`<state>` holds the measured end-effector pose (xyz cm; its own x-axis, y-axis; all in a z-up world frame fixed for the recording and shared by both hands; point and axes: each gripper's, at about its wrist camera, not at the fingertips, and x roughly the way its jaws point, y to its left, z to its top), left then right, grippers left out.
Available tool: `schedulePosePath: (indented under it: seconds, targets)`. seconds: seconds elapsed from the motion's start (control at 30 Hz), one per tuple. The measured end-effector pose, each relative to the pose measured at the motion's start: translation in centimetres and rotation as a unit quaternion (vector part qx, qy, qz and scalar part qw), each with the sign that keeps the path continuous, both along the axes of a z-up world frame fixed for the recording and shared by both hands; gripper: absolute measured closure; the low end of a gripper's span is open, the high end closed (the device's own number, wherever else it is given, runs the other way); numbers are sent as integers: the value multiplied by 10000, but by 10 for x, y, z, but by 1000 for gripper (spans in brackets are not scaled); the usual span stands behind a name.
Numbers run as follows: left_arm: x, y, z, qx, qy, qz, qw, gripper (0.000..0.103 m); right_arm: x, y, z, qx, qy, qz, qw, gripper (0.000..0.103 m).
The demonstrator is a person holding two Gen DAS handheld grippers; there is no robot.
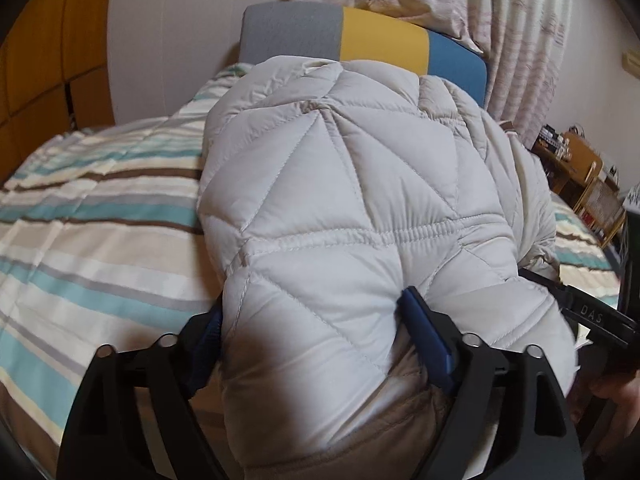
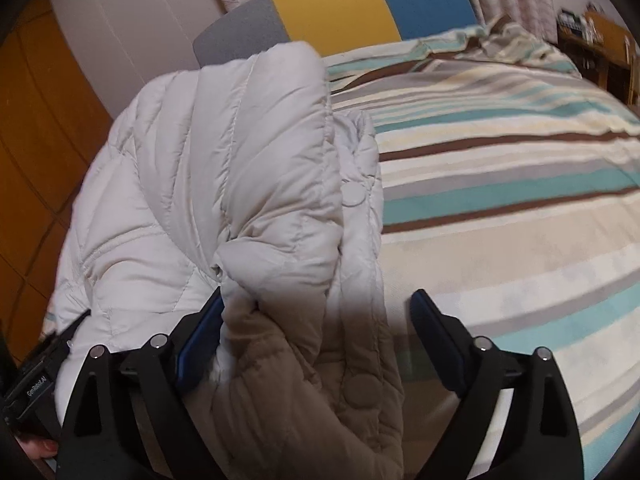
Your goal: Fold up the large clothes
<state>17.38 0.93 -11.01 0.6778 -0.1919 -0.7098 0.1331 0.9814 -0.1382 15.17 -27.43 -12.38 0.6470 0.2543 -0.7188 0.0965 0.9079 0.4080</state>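
Note:
A pale grey quilted puffer jacket (image 1: 340, 180) lies bunched on the striped bed cover (image 1: 100, 220). My left gripper (image 1: 316, 332) stands wide open at its near end, and the puffy fabric fills the gap between the blue pads. In the right wrist view the jacket (image 2: 208, 160) shows a folded sleeve and snap buttons. My right gripper (image 2: 318, 320) is open over the jacket's near edge. Its left pad touches the cloth; its right pad stands clear over the bed cover (image 2: 500, 200). Each gripper shows at the edge of the other's view: the right (image 1: 592, 316) and the left (image 2: 36, 388).
A grey, yellow and blue headboard cushion (image 1: 380, 40) stands behind the jacket. Patterned curtains (image 1: 520, 20) hang at the back. A wooden wardrobe (image 1: 40, 60) stands on the left, and wooden shelves (image 1: 580, 168) with small items on the right. A hand (image 1: 616, 400) shows at the lower right.

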Motion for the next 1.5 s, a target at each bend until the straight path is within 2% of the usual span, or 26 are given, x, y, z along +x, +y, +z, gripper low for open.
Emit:
schedulePosePath:
  seconds: [0.07,0.13,0.23,0.3,0.33,0.43,0.47,0.53,0.6,0.67,0.73,0.8,0.87,1.0,1.2,1.3,1.4,1.5]
  targets:
    - [-5,7,8,-155,75,128,9998,11,-3,-7,10,199,33,-122,9997,13]
    - [-12,13,19,-333,22,219,9992,11,-9,-14,29,209,-147,-292,9992,13]
    - [-13,25,43,-648,-272,437,9966,8,-17,-15,67,-45,-713,-451,9964,13]
    - [-4,25,56,-690,-355,475,9958,8,-9,-7,90,-198,-1016,-301,9942,13]
    - [4,22,61,-637,-369,458,9962,8,-4,1,99,-250,-1125,-169,9932,17]
    - [32,3,71,-262,-365,340,9984,8,23,33,113,-677,-1244,282,9895,37]
    - [45,-8,73,16,-298,287,9991,8,37,45,114,-875,-1220,455,9876,43]
    - [64,-23,71,262,-167,161,9994,8,55,62,104,-1121,-1036,633,9863,51]
    - [81,-36,63,534,-94,46,9985,8,75,62,89,-1226,-764,575,9878,51]
    - [92,-44,48,768,-28,-35,9970,8,81,62,68,-1122,-481,529,9911,50]
    - [99,-46,33,741,33,-61,9972,5,88,58,51,-1054,-329,531,9925,48]
    - [105,-45,22,637,92,-21,9979,3,89,59,35,-1153,-362,565,9911,48]
    - [107,-45,14,625,55,-9,9980,3,93,61,27,-1316,-431,543,9889,48]
    - [112,-42,6,584,68,-16,9983,3,100,59,15,-1296,-441,501,9893,48]
    - [103,-45,10,649,-36,14,9979,3,98,59,17,-1309,-521,534,9886,46]
    - [85,-46,17,636,-160,38,9978,3,85,58,25,-1363,-614,510,9874,45]
    - [64,-42,26,625,-300,118,9975,3,66,59,36,-1426,-743,402,9862,35]
    - [41,-37,33,592,-364,217,9973,3,48,57,43,-1283,-779,327,9881,26]
